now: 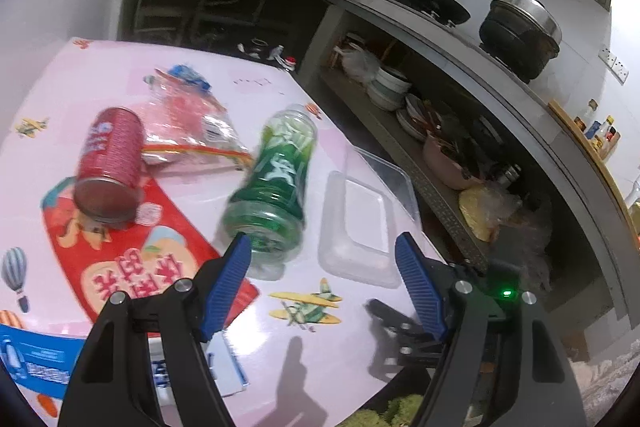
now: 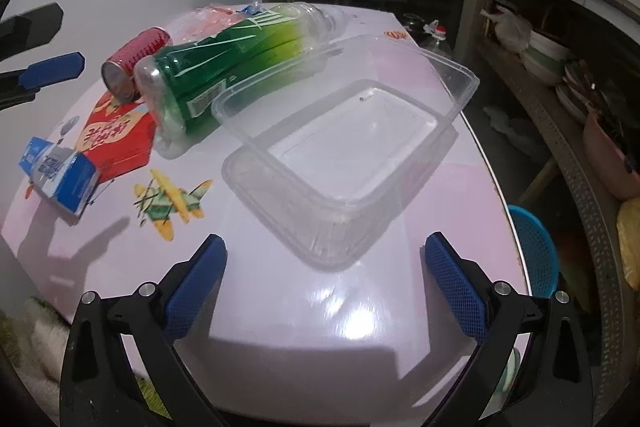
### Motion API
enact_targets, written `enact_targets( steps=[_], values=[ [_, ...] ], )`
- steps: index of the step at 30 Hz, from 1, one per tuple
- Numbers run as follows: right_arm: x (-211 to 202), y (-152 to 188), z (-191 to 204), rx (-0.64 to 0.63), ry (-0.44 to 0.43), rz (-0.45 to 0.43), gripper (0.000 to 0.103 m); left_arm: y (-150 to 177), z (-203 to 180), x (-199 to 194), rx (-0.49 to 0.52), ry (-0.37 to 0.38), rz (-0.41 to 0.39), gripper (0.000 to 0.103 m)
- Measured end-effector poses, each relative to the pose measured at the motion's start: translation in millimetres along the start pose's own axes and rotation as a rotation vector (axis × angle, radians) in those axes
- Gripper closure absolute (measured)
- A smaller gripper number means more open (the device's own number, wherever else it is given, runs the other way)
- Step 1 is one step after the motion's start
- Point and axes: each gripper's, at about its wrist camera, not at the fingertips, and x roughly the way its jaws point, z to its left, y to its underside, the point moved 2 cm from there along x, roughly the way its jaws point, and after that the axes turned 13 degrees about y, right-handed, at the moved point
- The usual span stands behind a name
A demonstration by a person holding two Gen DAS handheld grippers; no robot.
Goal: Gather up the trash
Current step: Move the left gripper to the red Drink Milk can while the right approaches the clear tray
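A green plastic bottle (image 1: 276, 183) lies on its side on the pink table (image 1: 280, 347), its base toward my left gripper (image 1: 324, 247), which stands open just short of it. A red can (image 1: 110, 163) lies left of the bottle on a red packet (image 1: 132, 267), with a crumpled clear wrapper (image 1: 188, 123) behind it. A clear plastic food container (image 2: 336, 163) rests right of the bottle (image 2: 224, 75). My right gripper (image 2: 324, 251) is open just in front of the container, touching nothing. A blue and white carton (image 2: 60, 171) lies at the left.
The table edge (image 2: 504, 195) curves along the right, with a blue basket (image 2: 532, 255) on the floor beyond it. Shelves with stacked bowls (image 1: 388, 87) and pots run along the right. The left gripper's fingers (image 2: 52, 69) show at the left edge of the right wrist view.
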Motion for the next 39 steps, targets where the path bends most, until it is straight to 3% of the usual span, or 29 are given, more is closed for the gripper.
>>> enact_targets(
  steps=[4, 7, 11, 15, 21, 26, 31, 33, 39],
  values=[
    [-14, -1, -14, 0.06, -0.025, 0.013, 0.013, -1, 9, -18, 0.011, -0.036, -0.021, 0.031],
    [-30, -9, -29, 0.108, -0.017, -0.025, 0.017, -3, 18, -37, 0.018, -0.084, -0.044, 0.031],
    [-45, -26, -53, 0.199, -0.053, -0.07, 0.026, -10, 35, -67, 0.002, -0.165, -0.104, 0.031],
    [-42, -40, -75, 0.307, -0.078, -0.058, 0.037, -16, 47, -89, -0.013, -0.218, -0.15, 0.031],
    [-15, -41, -88, 0.436, -0.111, 0.047, 0.054, -7, 47, -87, 0.015, -0.211, -0.083, 0.031],
    [-1, -43, -96, 0.51, -0.138, 0.096, 0.054, -6, 49, -71, 0.0, -0.213, -0.057, 0.031],
    [3, -51, -97, 0.512, -0.136, 0.102, 0.054, -30, 70, -55, -0.043, -0.259, -0.056, 0.031],
    [6, -54, -97, 0.512, -0.139, 0.11, 0.051, -47, 82, -47, -0.077, -0.274, -0.043, 0.031],
    [15, -59, -98, 0.521, -0.146, 0.144, 0.04, -78, 101, -22, -0.058, -0.314, 0.004, 0.03]
  ],
)
